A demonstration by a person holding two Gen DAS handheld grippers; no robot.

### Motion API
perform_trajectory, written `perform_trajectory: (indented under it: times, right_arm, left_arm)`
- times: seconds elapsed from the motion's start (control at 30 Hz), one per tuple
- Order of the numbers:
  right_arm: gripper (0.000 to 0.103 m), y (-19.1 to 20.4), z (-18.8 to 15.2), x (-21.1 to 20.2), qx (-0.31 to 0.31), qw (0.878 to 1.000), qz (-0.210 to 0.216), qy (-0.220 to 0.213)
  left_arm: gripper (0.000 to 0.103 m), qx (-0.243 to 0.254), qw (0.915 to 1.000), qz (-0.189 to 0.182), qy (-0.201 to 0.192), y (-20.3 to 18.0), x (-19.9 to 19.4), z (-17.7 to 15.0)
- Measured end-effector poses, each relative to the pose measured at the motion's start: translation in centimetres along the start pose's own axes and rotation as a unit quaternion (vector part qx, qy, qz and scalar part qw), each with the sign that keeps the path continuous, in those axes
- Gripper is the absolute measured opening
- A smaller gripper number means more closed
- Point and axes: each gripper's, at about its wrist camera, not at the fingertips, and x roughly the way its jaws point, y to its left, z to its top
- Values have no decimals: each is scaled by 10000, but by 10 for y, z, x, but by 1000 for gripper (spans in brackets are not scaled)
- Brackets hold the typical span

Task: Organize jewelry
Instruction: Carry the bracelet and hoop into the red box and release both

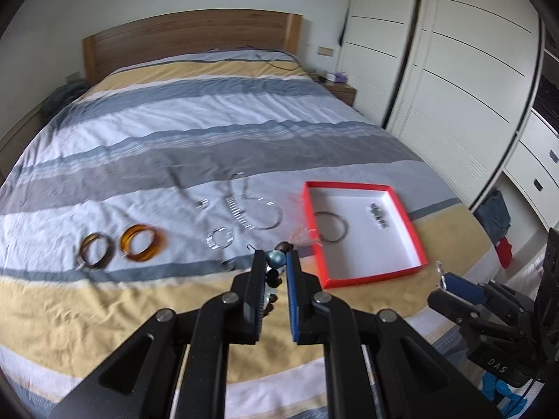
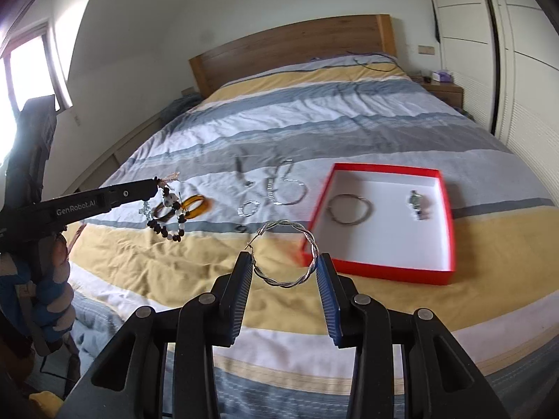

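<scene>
My left gripper [image 1: 276,256] is shut on a beaded bracelet [image 1: 275,260] with a blue bead at its tips. In the right wrist view that bracelet [image 2: 171,218] dangles from the left gripper [image 2: 155,185] above the bed. My right gripper [image 2: 284,262] is shut on a twisted silver hoop [image 2: 286,255], held across its width. A red box [image 1: 363,184] [image 2: 384,169] lies on the bed ahead, holding a thin bangle [image 2: 351,209] and a small dark watch [image 2: 417,204]. Both grippers hover short of the box.
Two amber bangles [image 1: 141,242] and silver chains and bracelets [image 1: 244,206] lie on the striped bedcover left of the box. A wooden headboard [image 1: 188,35] stands at the far end. White wardrobe doors [image 1: 454,70] line the right side. A person's hand [image 2: 56,279] holds the left gripper.
</scene>
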Motion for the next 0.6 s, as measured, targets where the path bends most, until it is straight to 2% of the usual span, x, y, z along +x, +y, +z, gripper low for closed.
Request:
perform_trajectory:
  times: [0.17,0.33,0.47,0.6]
  right_arm:
    - [38,-49,20,5,35,9994,-343,54]
    - [38,-91,43,27,38,9983,-558,133]
    - [38,-115,53,57,48,9977,-627,266]
    - [38,-132,50,91,109,9969,-599,498]
  left_arm:
    - [10,306,9990,-336,-37,-47,32,38]
    - [10,535,9971,-544,56,-86,83,67]
    - [10,621,9956,-601,349,-101,131,68]
    - [10,669,9927,-564,828,-104,179,47]
